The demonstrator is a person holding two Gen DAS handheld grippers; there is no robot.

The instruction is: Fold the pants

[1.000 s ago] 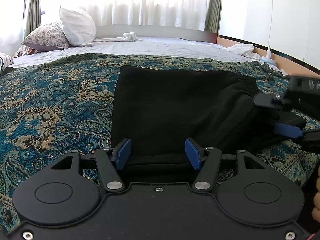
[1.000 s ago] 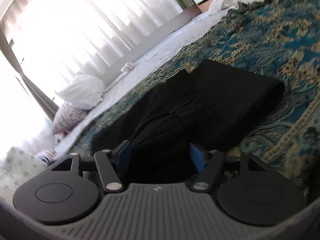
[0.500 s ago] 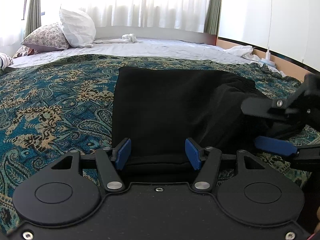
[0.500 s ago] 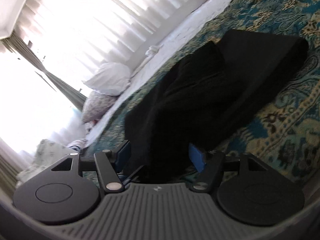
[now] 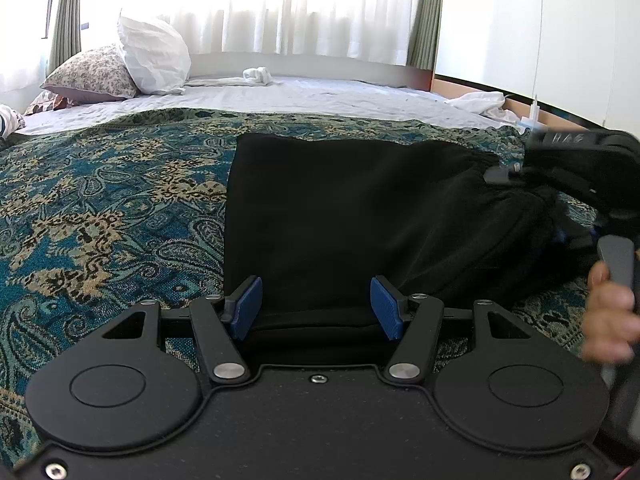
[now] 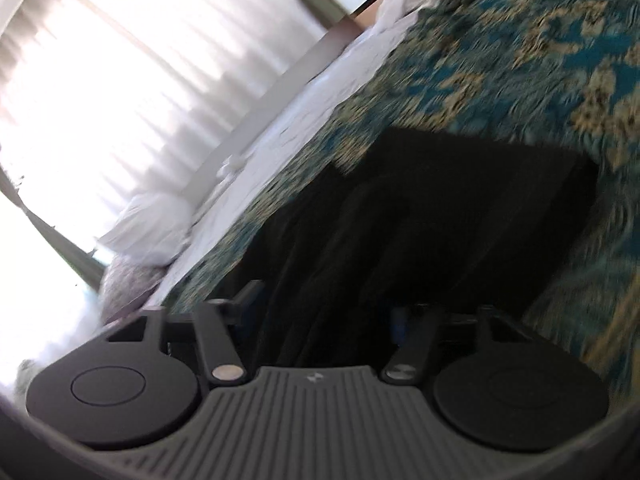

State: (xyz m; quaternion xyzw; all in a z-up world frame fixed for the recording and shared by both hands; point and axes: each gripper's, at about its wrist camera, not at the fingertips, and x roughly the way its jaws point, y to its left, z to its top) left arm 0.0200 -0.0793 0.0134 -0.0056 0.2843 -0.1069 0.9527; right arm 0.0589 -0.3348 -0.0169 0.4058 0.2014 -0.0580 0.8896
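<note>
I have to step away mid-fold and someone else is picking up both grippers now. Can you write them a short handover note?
Left gripper: jaws apart, straddling the near edge of the black pants; pads not pressing on the cloth.
Right gripper: at the bunched waistband end, jaws have just been closing with cloth between them; the blurred view does not show whether the grip is firm.
Pants: on the patterned bedspread, left part lying flat and squared, right end still rumpled.
Done: at least one fold, judging by the stacked layers at the near edge.
Left: probably secure the waistband end, fold it over, smooth the stack.
</note>
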